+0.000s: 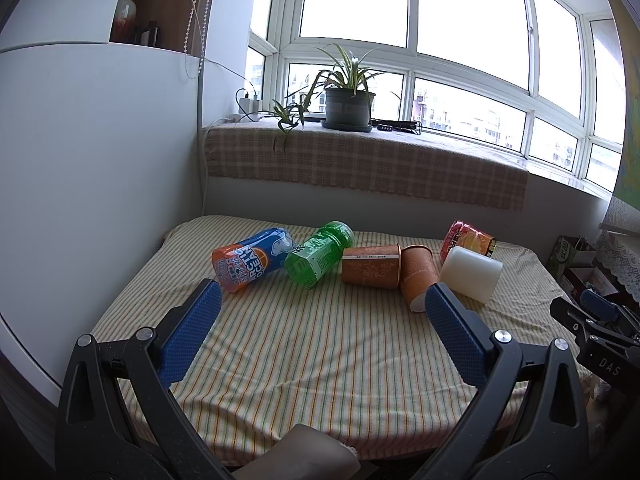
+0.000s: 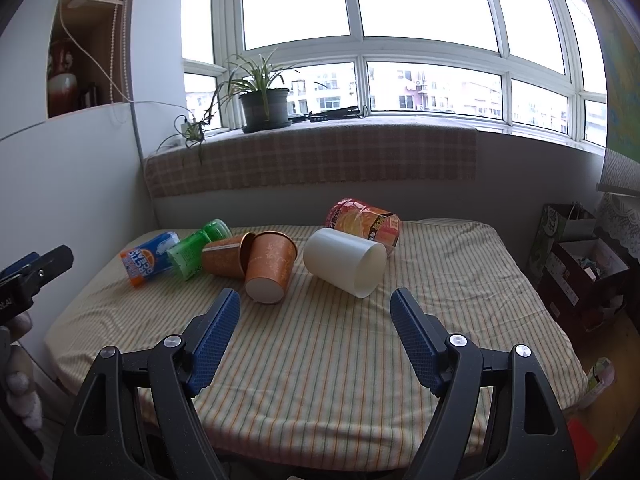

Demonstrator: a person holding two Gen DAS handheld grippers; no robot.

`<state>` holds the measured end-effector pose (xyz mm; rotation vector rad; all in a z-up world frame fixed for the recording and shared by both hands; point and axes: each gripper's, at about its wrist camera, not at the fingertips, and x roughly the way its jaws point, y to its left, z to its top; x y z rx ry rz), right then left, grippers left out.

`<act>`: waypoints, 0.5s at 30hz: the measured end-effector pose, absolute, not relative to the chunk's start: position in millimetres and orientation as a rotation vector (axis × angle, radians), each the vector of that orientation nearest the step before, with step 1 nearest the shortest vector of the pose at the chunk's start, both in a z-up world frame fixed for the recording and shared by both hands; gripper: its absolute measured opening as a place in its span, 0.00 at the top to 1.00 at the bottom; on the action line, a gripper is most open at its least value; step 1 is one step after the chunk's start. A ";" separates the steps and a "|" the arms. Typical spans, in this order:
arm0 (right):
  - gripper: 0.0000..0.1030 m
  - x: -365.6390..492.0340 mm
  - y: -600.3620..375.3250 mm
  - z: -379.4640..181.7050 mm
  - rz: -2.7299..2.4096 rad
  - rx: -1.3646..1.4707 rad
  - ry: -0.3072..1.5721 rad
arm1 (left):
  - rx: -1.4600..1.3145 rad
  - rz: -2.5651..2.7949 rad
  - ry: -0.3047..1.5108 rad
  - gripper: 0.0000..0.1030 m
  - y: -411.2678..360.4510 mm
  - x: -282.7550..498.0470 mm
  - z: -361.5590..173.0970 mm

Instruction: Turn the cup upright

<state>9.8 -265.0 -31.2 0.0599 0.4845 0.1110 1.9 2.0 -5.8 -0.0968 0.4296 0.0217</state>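
Several cups lie on their sides on the striped tablecloth [image 1: 320, 352]: a blue-orange cup [image 1: 250, 258], a green cup [image 1: 318, 254], two orange paper cups [image 1: 370, 266] [image 1: 418, 276], a white cup [image 1: 472, 274] and a red-orange cup [image 1: 466, 240]. My left gripper [image 1: 322, 300] is open and empty, hovering in front of them. My right gripper [image 2: 316, 304] is open and empty, just short of the orange cup [image 2: 270, 266] and white cup [image 2: 344, 260]. The left gripper's tip [image 2: 36, 266] shows at the right view's left edge.
A white curved panel [image 1: 100, 140] stands left of the table. A checked cloth covers the windowsill [image 1: 360, 160], with a potted plant [image 1: 348, 110] on it. Boxes and bags [image 2: 580, 264] sit on the floor to the right.
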 end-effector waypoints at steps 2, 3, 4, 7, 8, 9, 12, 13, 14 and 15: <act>0.25 9.9 -264.9 -31.1 0.111 0.059 0.485 | -0.097 0.021 0.430 0.00 1.9 2.1 -5.7; 0.25 10.0 -265.0 -31.1 0.111 0.060 0.485 | -0.097 0.022 0.431 0.00 2.0 2.0 -5.8; 0.25 10.0 -265.0 -31.2 0.111 0.060 0.485 | -0.098 0.022 0.431 0.00 2.0 1.9 -5.7; 0.25 10.1 -264.8 -31.2 0.112 0.059 0.485 | -0.096 0.022 0.431 0.00 1.8 2.0 -5.7; 0.25 10.1 -264.9 -31.2 0.112 0.059 0.485 | -0.095 0.022 0.431 0.00 1.9 2.0 -5.7; 0.25 10.3 -264.7 -31.3 0.113 0.058 0.485 | -0.097 0.021 0.430 0.00 1.9 1.8 -5.3; 0.25 11.4 -263.1 -31.7 0.117 0.053 0.487 | -0.097 0.023 0.430 0.00 2.1 2.1 -5.9; 0.25 12.1 -262.3 -31.8 0.119 0.052 0.488 | -0.097 0.024 0.431 0.00 2.1 2.2 -6.0; 0.25 13.0 -261.7 -31.9 0.121 0.051 0.489 | -0.097 0.024 0.432 0.00 1.9 2.3 -6.1; 0.25 13.9 -261.1 -32.0 0.124 0.051 0.490 | -0.098 0.026 0.433 0.00 2.3 2.9 -7.1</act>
